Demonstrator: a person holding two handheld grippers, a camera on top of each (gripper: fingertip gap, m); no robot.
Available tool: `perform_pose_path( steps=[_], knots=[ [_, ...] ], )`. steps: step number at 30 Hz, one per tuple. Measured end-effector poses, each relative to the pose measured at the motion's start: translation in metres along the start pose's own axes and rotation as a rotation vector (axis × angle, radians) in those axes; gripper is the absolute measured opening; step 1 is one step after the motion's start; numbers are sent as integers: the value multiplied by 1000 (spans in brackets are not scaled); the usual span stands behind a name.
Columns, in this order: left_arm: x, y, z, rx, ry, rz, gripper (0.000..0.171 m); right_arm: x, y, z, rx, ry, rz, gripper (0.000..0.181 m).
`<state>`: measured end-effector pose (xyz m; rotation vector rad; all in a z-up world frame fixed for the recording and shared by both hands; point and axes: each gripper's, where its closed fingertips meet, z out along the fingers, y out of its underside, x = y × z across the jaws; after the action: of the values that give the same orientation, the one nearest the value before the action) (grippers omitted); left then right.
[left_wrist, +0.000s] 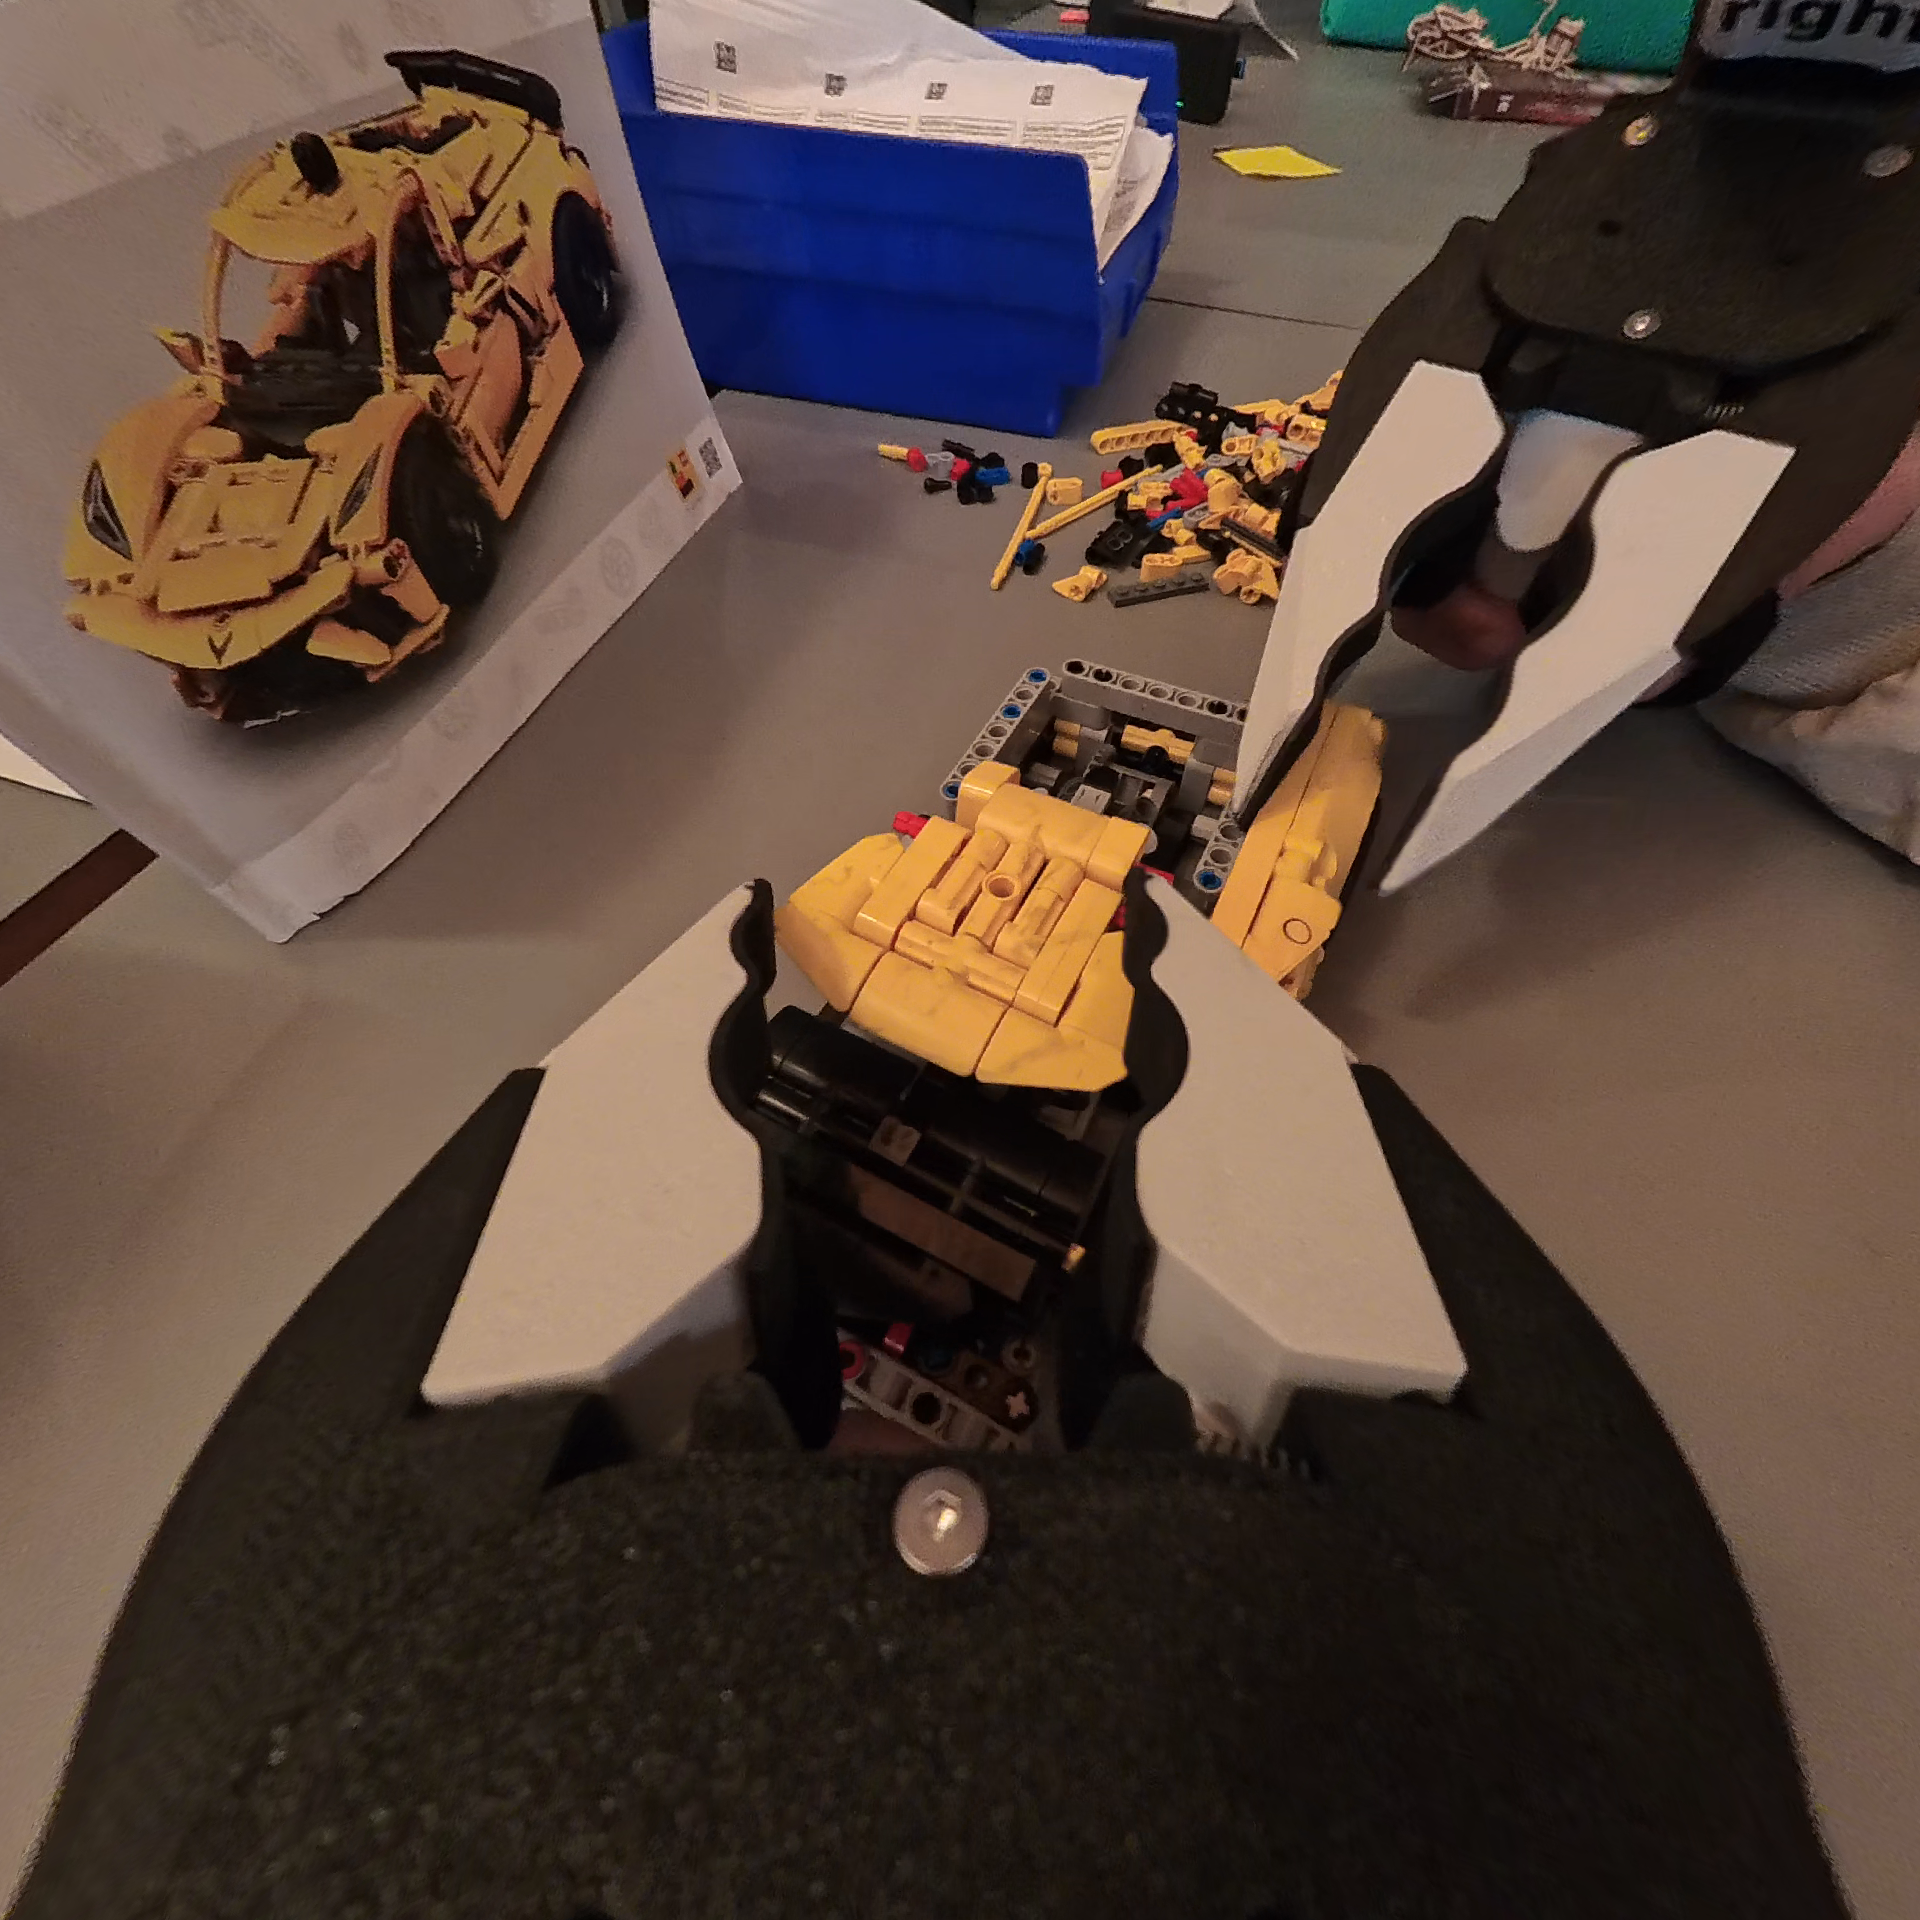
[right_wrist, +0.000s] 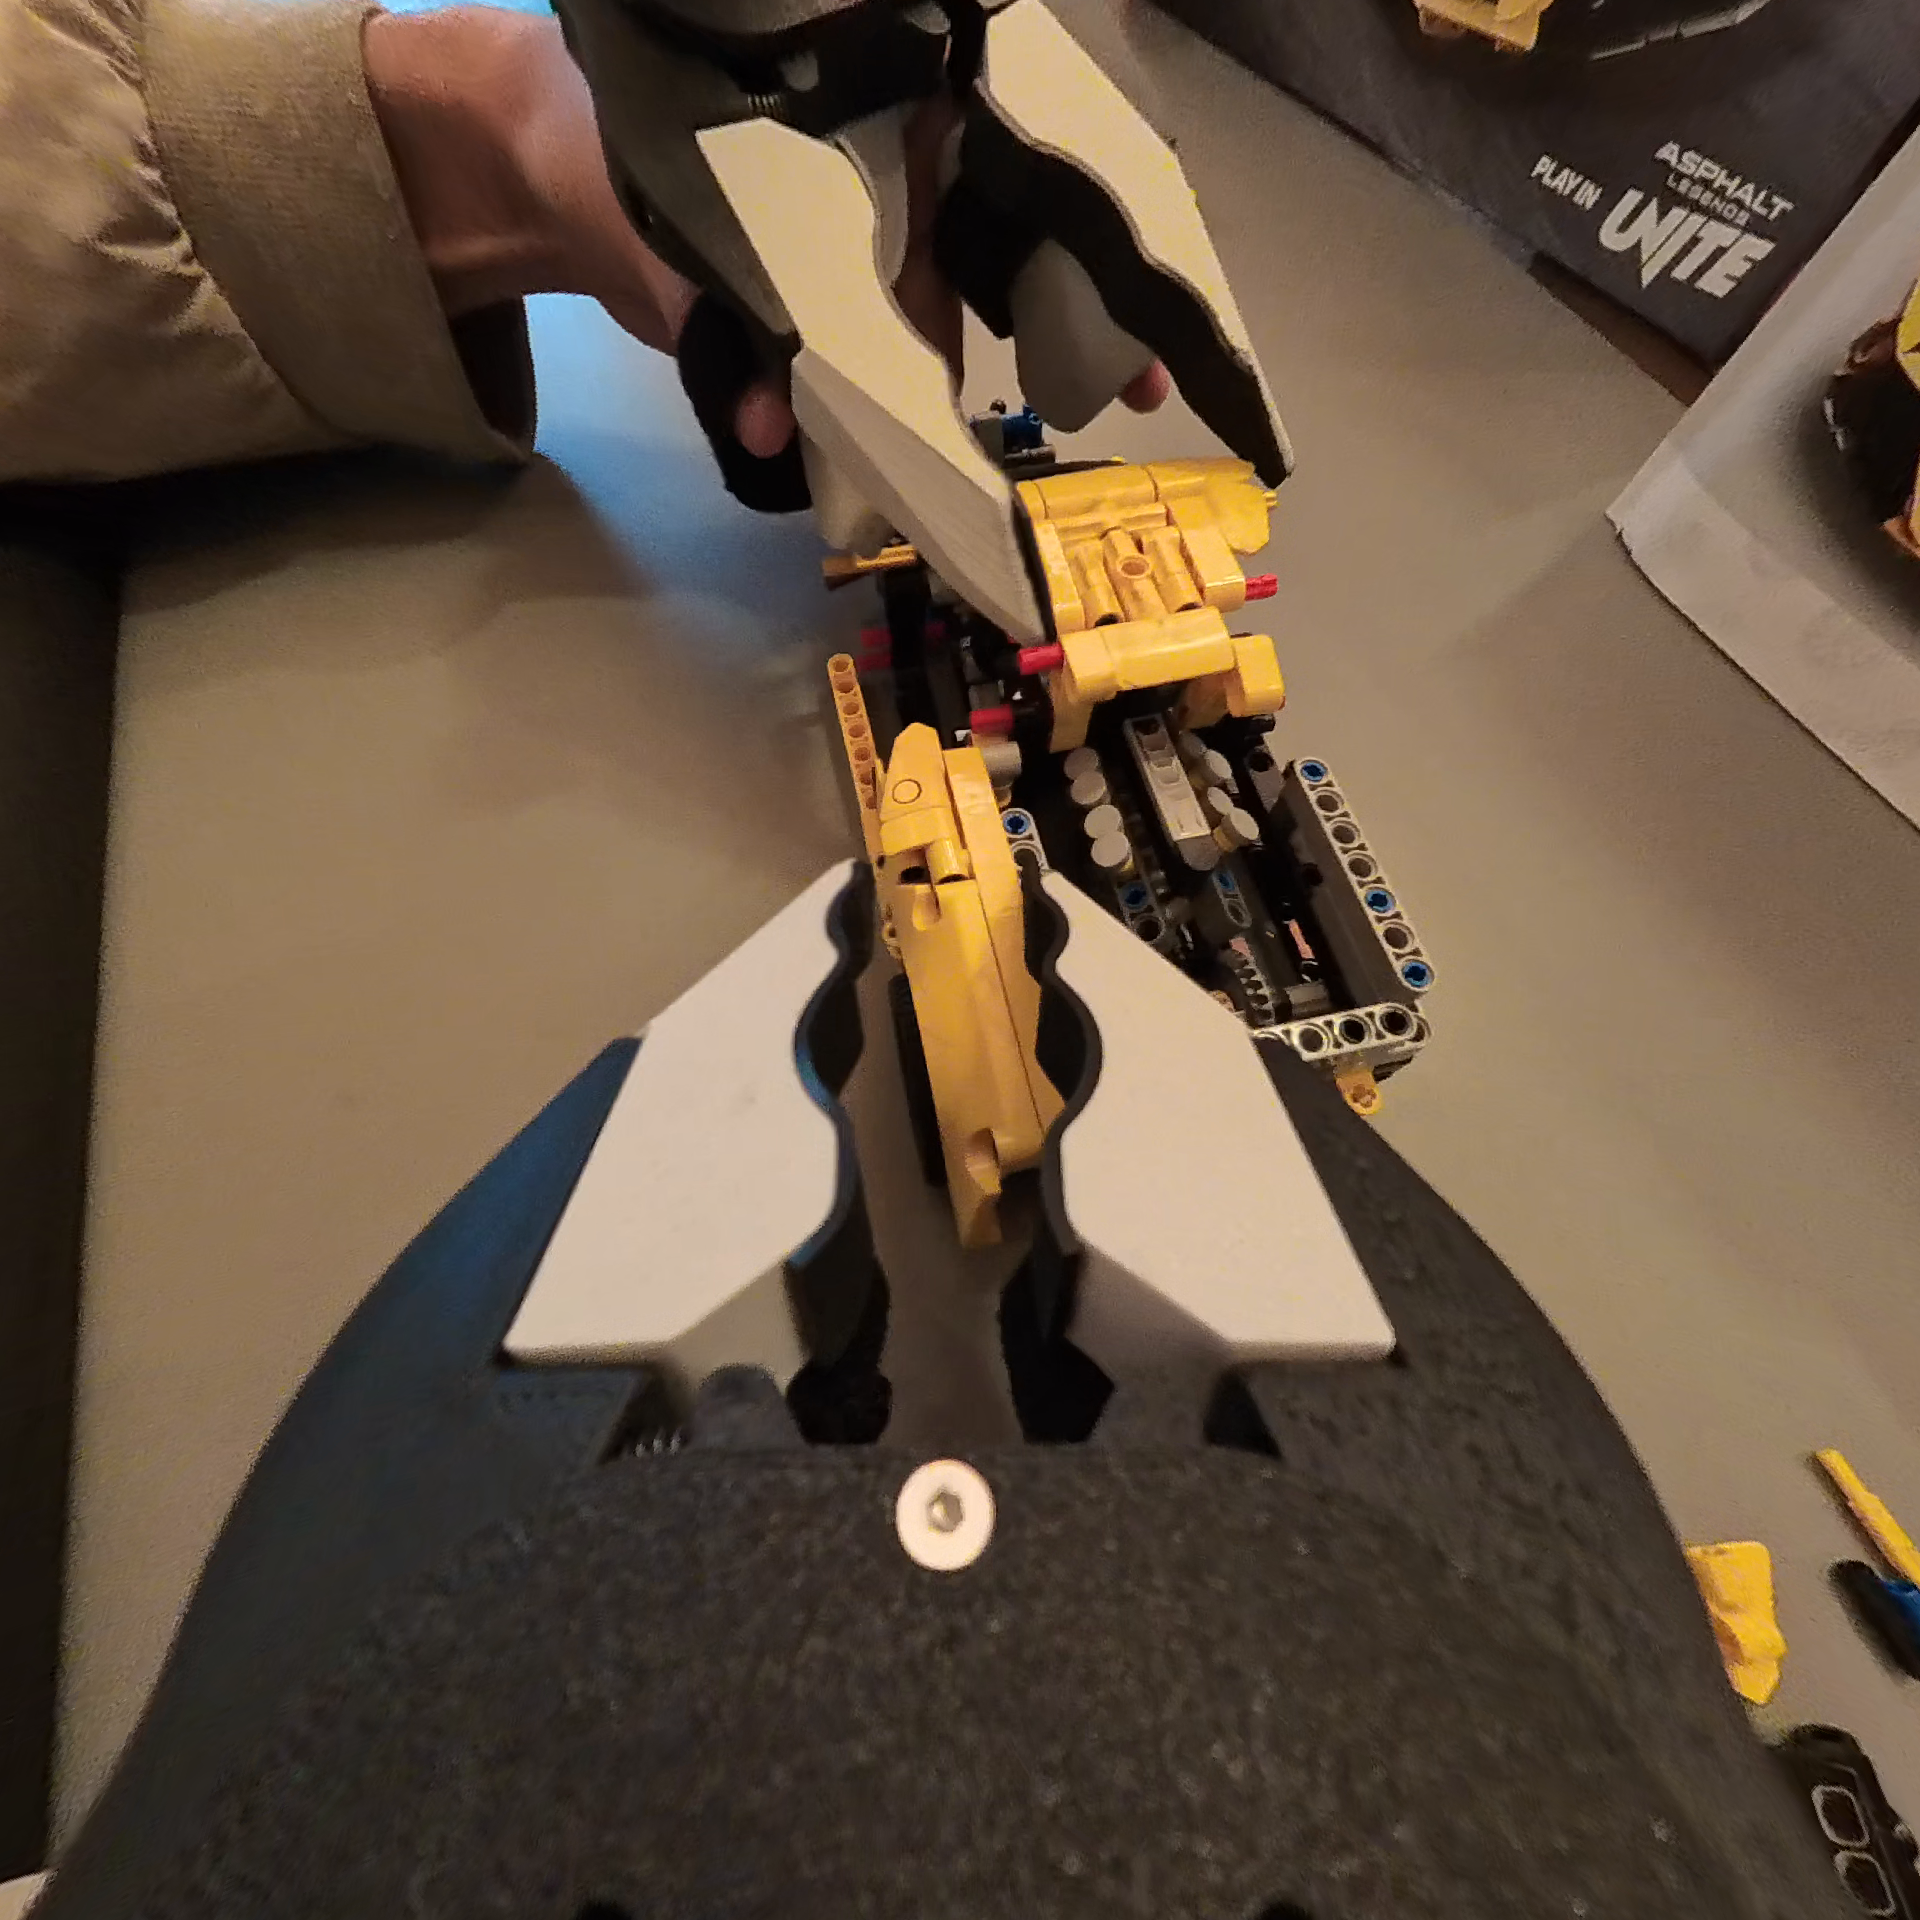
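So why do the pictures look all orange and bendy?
Left wrist view: warm dim light tints the grey table yellowish, and the wide lens bends the blue bin. Right wrist view: same warm tint, and the sleeve and far corners look soft.

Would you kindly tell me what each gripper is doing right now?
Left gripper: shut on the half-built toy car, at its black and yellow end.
Right gripper: shut on the yellow side panel.

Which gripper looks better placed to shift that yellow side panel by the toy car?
The right gripper, most likely: its jaws straddle the yellow side panel, though I cannot tell if they pinch it. The left gripper is busy, clamped around the front of the toy car.
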<state>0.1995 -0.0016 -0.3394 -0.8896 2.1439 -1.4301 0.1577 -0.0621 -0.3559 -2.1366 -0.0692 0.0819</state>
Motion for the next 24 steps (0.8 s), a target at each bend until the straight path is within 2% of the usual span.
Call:
perform_pose_path(
  steps=[4, 7, 13, 17, 21, 24],
  knots=[
    [1, 0, 1, 4, 2, -7, 68, -4, -1, -1, -7, -26, 40, 37],
    [1, 0, 0, -9, -4, 0, 67, -5, -15, 5, -30, -10, 17, 36],
    [0, 1, -9, -25, 3, 21, 69, -3, -8, 24, -228, 30, -91, 34],
    [3, -5, -21, 18, 63, -39, 72, -3, -5, 30, -318, 79, -142, 37],
    [1, 11, -7, -83, -1, 72, 73, -1, -3, 34, -381, 72, -145, 31],
    [0, 9, -2, -93, -13, 87, 73, 0, -1, 32, -414, 84, -137, 29]
  ],
)
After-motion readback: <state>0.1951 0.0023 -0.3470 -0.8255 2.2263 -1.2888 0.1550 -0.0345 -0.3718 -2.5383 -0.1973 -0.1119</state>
